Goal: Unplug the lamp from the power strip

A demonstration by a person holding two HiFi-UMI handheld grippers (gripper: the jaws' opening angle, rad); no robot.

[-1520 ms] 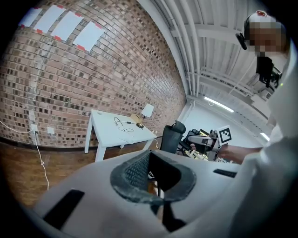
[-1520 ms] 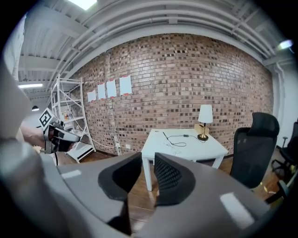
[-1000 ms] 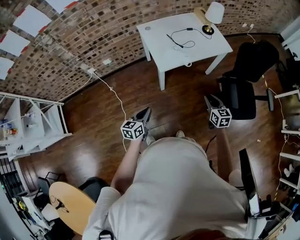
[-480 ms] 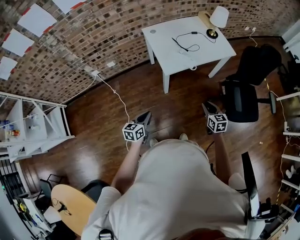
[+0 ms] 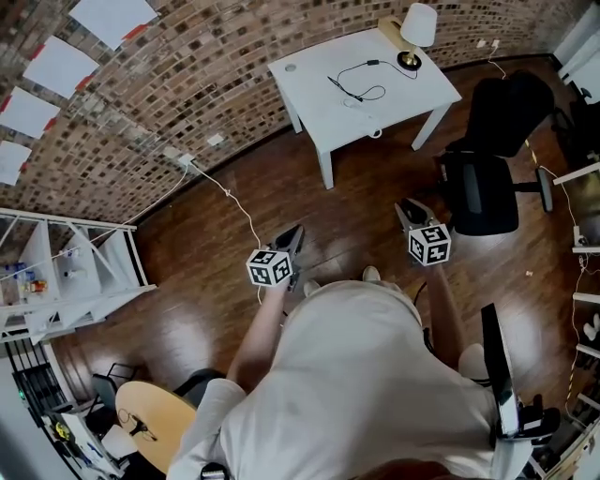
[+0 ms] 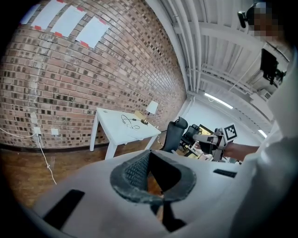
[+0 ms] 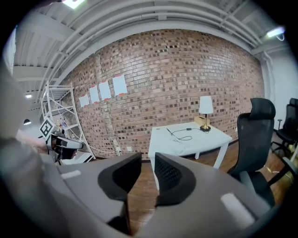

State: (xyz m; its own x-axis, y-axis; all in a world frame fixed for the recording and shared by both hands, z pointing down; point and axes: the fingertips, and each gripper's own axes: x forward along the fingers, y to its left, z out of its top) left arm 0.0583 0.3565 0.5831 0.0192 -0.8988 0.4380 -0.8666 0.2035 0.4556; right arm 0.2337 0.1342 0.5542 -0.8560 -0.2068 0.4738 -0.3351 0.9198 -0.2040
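Right now the person is standing on the wooden floor well apart from the white table [image 5: 314, 94], holding both tools out in front. The left gripper [image 5: 294, 234] is showing a narrow wedge of floor between its jaws, and the right gripper [image 5: 406, 208] is carrying its jaws a little apart too; neither is holding anything.

The lamp [image 5: 417, 26] is sitting upright at the table's far corner by the brick wall, its black cord [image 5: 361, 66] looping across the tabletop. A pale shape near the table's front edge [image 5: 361, 104] may be the power strip. From here it is too small to tell whether the plug is seated in it.

I'm seeing a few risks. If a gripper is closing on the cord rather than the plug, the pull could be dragging the lamp over. If nothing is pinning the strip, it could be sliding off the edge. A white cable [image 5: 230, 192] is trailing across the floor just by the person's feet, inviting a trip, and the black office chair [image 5: 497, 122] is crowding the table's right side.
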